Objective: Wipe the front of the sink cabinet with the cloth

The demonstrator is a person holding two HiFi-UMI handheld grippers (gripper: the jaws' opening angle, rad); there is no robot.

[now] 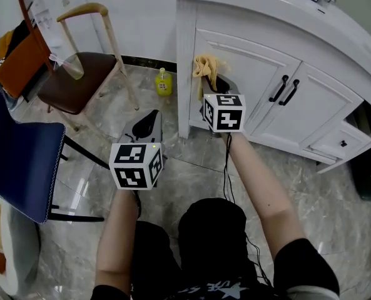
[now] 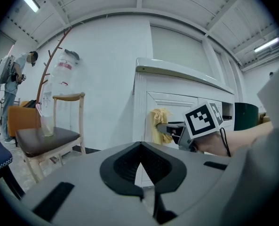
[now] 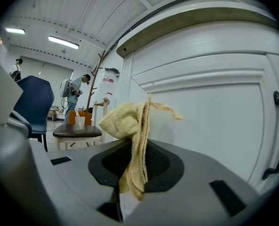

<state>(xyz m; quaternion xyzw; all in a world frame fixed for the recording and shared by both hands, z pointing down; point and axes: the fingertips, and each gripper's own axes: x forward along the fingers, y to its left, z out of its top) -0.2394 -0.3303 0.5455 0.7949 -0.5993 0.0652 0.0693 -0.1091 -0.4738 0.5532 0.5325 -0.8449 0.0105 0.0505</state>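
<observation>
The white sink cabinet (image 1: 254, 74) fills the upper right of the head view, its left door panel (image 3: 210, 121) close before the right gripper. A yellow cloth (image 1: 205, 67) (image 3: 130, 131) (image 2: 159, 124) is pinched in my right gripper (image 1: 211, 85) (image 3: 138, 171), which is shut on it, the cloth bunched against the upper left corner of that door. My left gripper (image 1: 149, 122) (image 2: 141, 171) hangs lower and left of the cabinet, over the floor, jaws shut with nothing in them.
Two black door handles (image 1: 285, 90) sit at the middle of the cabinet. A yellow bottle (image 1: 164, 82) stands on the floor by the cabinet's left corner. A wooden chair (image 1: 79, 74) holding a cup (image 1: 72, 66) and a blue chair (image 1: 16, 161) stand left.
</observation>
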